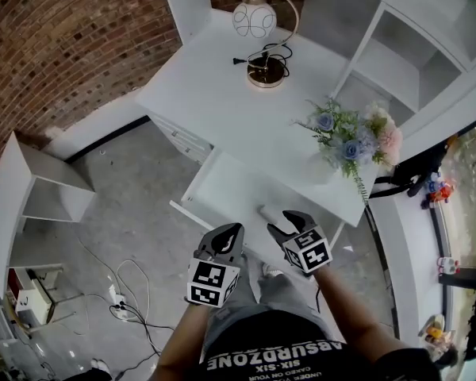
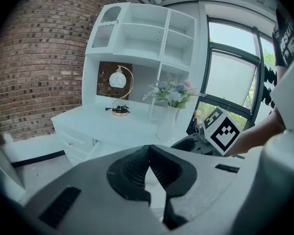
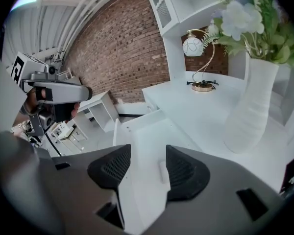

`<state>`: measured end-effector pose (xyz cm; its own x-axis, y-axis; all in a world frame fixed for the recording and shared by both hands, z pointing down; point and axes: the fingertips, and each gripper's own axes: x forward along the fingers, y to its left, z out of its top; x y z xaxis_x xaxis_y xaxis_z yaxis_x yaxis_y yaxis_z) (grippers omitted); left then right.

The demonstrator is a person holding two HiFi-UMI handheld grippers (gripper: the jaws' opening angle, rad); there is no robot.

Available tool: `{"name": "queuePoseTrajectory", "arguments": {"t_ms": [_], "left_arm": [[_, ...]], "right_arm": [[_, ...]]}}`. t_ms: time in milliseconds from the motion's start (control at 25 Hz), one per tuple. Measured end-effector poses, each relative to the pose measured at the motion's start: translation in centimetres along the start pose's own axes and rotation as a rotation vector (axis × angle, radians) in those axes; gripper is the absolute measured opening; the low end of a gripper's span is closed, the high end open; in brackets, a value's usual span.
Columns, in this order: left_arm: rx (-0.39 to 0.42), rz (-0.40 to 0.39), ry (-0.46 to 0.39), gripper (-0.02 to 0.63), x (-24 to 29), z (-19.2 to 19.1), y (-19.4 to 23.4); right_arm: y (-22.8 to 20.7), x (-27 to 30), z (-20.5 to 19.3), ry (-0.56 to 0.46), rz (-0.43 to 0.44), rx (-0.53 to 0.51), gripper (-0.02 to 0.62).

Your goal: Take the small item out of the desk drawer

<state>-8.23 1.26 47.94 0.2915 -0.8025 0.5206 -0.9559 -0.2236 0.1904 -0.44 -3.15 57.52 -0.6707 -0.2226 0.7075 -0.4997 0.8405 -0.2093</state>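
Observation:
The white desk [image 1: 222,94] has its drawer [image 1: 226,189] pulled open toward me. In the drawer's near right part lies a small white oblong item [image 1: 270,214]. The right gripper view shows the item [image 3: 161,172] on the drawer floor [image 3: 137,131], between and beyond the jaws. My right gripper [image 1: 290,222] hangs open just above it, and nothing is between the jaws of the right gripper [image 3: 147,160]. My left gripper [image 1: 228,235] hovers at the drawer's front edge. In its own view the left gripper [image 2: 148,156] is shut and holds nothing.
A vase of flowers [image 1: 353,145] stands on the desk's right end, close beside the drawer. A globe lamp [image 1: 262,34] with its cord sits at the back. Wall shelves [image 1: 404,46] rise behind. A low white shelf unit [image 1: 40,189] and cables [image 1: 127,292] are on the floor at left.

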Motion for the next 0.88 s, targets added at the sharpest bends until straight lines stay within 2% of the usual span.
{"name": "queuePoseTrajectory", "arguments": {"t_ms": [880], "left_arm": [[0.029,-0.117,0.138,0.006,4.4,-2.9,2.6]], "right_arm": [[-3.3,8.1,-5.0,0.182,-0.003,0.061,0.210]]}}
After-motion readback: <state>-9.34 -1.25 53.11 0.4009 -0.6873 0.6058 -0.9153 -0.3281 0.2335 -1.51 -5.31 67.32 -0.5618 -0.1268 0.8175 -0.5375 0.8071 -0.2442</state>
